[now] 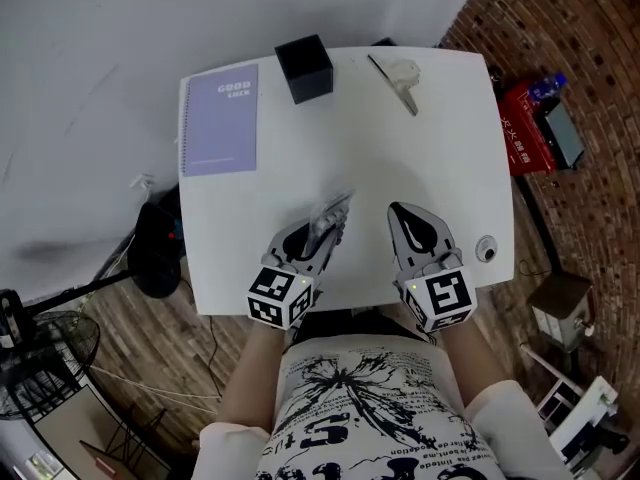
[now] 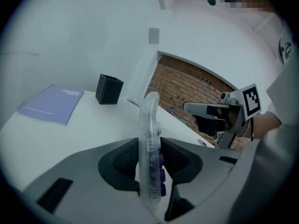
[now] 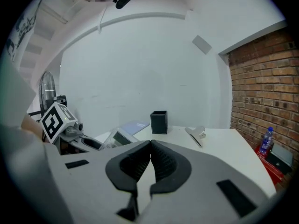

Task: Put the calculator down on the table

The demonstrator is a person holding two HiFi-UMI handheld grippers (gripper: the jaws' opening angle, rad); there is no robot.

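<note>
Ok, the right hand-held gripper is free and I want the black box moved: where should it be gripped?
Probably across two opposite side walls of the black box, coming from the near side with jaws opened wide. It stands upright, apart from the notebook and clip, so both flat walls are free.

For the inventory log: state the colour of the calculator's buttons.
Purple buttons on a clear-cased calculator; the left gripper view shows them best.

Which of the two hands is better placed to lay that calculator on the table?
Left. The left claw is shut on the clear calculator, holding it on edge over the white table. The right claw is shut on nothing, beside it.
</note>
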